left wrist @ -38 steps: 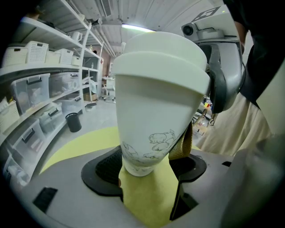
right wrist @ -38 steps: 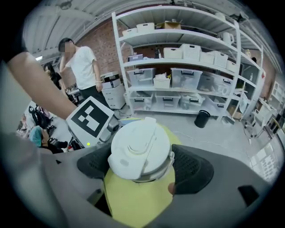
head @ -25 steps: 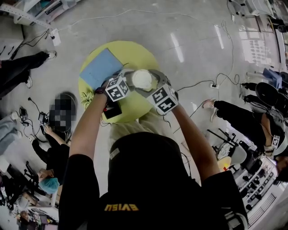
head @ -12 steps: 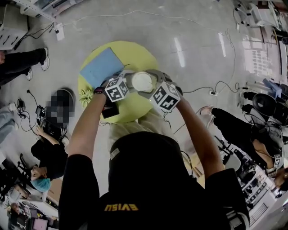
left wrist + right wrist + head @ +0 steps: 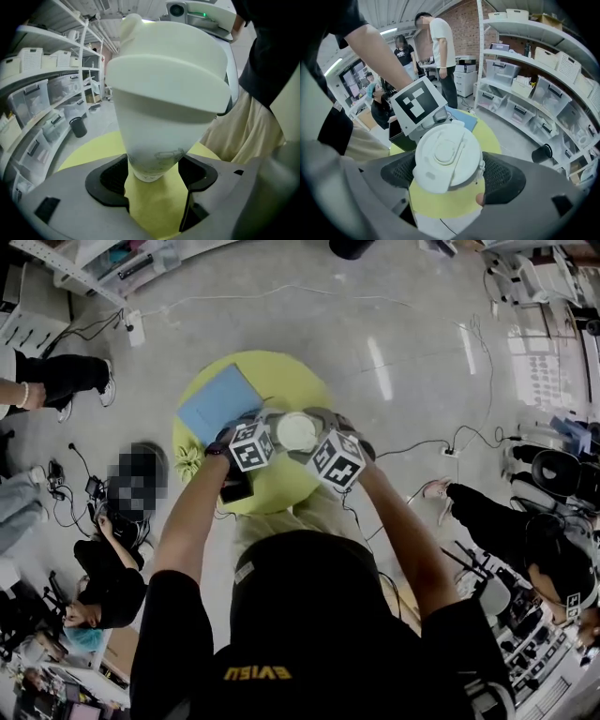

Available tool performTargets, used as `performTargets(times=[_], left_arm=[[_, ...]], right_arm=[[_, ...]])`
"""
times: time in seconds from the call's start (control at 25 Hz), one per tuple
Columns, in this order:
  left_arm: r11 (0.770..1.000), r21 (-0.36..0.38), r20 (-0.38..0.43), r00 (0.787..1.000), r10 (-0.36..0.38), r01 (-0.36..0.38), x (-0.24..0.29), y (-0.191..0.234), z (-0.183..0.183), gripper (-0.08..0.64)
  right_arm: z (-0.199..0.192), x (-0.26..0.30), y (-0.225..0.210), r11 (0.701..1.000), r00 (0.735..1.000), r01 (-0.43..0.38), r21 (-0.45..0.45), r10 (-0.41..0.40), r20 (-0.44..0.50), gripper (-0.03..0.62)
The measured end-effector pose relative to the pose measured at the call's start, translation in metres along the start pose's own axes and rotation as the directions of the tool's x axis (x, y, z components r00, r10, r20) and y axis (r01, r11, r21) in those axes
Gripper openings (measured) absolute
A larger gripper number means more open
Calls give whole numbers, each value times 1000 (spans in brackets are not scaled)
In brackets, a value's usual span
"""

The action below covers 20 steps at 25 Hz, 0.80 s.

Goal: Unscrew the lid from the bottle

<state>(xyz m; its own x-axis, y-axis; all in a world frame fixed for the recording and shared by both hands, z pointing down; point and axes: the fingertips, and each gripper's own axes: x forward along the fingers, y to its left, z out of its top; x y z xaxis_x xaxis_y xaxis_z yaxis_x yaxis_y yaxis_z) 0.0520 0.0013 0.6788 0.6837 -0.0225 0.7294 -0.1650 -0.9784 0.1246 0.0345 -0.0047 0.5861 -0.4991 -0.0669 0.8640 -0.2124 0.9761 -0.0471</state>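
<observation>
**Head view:** Both claws meet over a round yellow tabletop (image 5: 281, 486), beside a blue pad (image 5: 217, 401). Between them a white lid (image 5: 296, 432) faces straight up at the camera. The left claw (image 5: 270, 427) comes in from the left and the right claw (image 5: 323, 434) from the right. Each is equally near the lid.

**Left gripper view:** The left claw (image 5: 152, 174) is clenched on the narrow lower body of the white bottle (image 5: 157, 140), with a dark pad pressing on each side. The bottle stands upright, and its long axis crosses the line this claw points along. The broad lid (image 5: 171, 65) sits on top, well above the pads. The tabletop shows below the base, and I cannot tell whether the base rests on it.

**Right gripper view:** The right claw (image 5: 447, 171) grasps the lid (image 5: 447, 157) by its rim, one pad on either side. This claw looks down almost along the bottle's axis. Judging by that, rolling the right wrist would turn the lid about the axis while the left claw braces the body.
</observation>
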Motion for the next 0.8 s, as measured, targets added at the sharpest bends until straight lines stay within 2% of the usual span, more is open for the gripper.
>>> performTargets(times=[0.16, 0.32, 0.44, 0.56, 0.64, 0.72, 0.8], left_arm=[[998, 31, -29, 998, 53, -52, -7, 2, 3, 344], [993, 19, -43, 992, 117, -117, -29, 6, 3, 344], [977, 49, -51, 976, 212, -209, -59, 7, 12, 314], [936, 78, 2, 939, 344, -343, -112, 1, 25, 296], [903, 62, 55, 905, 422, -425, -148, -8, 35, 290], [867, -18, 113, 861, 496, -497, -186, -15, 47, 285], [822, -162, 179, 803, 568, -545, -222, -20, 59, 276]], right_arm=[[5, -7, -1, 998, 998, 30, 55, -33, 58, 426], [13, -18, -1, 995, 992, 48, 90, -58, 111, 426], [14, -41, -2, 985, 980, 70, 161, -98, 171, 426], [20, -68, 0, 952, 952, 72, 297, -155, 264, 426], [19, -86, 0, 919, 929, 66, 388, -198, 312, 426], [15, -104, 0, 877, 905, 50, 477, -242, 351, 426], [11, -120, 0, 827, 880, 18, 562, -280, 384, 426]])
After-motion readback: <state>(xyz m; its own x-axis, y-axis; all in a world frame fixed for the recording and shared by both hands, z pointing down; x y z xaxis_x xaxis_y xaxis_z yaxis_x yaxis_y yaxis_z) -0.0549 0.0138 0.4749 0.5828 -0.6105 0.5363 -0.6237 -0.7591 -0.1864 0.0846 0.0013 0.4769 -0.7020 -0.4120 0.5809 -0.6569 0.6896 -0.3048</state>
